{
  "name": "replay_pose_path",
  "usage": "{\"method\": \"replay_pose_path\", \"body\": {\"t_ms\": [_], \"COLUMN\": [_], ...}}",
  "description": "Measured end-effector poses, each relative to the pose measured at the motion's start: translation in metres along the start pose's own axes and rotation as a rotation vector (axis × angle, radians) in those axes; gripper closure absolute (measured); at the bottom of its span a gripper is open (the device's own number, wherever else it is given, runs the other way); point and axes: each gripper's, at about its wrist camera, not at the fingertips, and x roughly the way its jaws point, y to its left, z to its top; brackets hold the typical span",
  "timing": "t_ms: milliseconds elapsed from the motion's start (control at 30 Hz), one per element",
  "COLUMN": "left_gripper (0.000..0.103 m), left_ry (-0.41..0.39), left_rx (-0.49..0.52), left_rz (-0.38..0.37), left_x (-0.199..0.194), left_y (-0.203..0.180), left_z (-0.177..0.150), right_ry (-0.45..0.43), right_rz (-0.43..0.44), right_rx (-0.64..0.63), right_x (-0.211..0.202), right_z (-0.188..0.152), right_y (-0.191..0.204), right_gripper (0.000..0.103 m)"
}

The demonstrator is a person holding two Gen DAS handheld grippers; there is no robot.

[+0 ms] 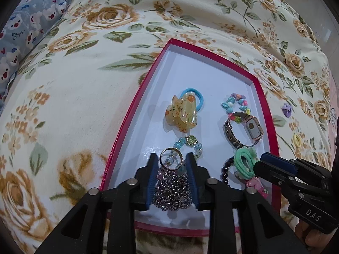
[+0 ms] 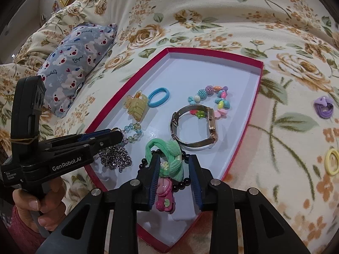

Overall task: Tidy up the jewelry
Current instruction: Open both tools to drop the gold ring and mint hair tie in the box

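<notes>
A red-rimmed white tray (image 1: 211,74) (image 2: 243,80) lies on a floral blanket. My left gripper (image 1: 172,158) is open low over its near left part; a silver chain necklace (image 1: 172,192) (image 2: 115,156) with a ring lies between the fingers. My right gripper (image 2: 174,164) is open around a green hair tie (image 2: 172,160) (image 1: 245,163), a pink clip (image 2: 165,196) and a black bead bracelet (image 2: 182,185). Also in the tray: a yellow claw clip (image 1: 182,114), a blue hair tie (image 2: 158,97), a glass bead bracelet (image 1: 189,145), a colourful bead bracelet (image 2: 211,97) and a watch (image 1: 243,131) (image 2: 195,127).
A purple hair tie (image 2: 323,106) (image 1: 286,110) and a yellow hair tie (image 2: 332,162) (image 1: 297,140) lie on the blanket right of the tray. A blue bear-print pillow (image 2: 72,63) (image 1: 27,31) lies far left.
</notes>
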Motion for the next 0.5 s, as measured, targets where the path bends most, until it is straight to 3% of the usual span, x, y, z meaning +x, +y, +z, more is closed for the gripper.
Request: {"method": "replay_pose_path", "body": {"t_ms": [133, 433, 500], "left_gripper": [0.062, 0.057, 0.055], "left_ry": [-0.009, -0.030, -0.044], "left_rx": [0.006, -0.007, -0.008], "left_rz": [0.012, 0.010, 0.013], "left_x": [-0.003, -0.021, -0.029], "left_y": [-0.002, 0.000, 0.000], "left_z": [-0.001, -0.006, -0.010], "right_ry": [-0.006, -0.044, -0.052], "right_rz": [-0.002, -0.003, 0.001], "right_rx": [0.002, 0.014, 0.015], "right_x": [-0.004, -0.020, -0.024], "right_z": [-0.001, -0.005, -0.007], "right_y": [0.000, 0.000, 0.000], "right_gripper": [0.071, 0.071, 0.062]}}
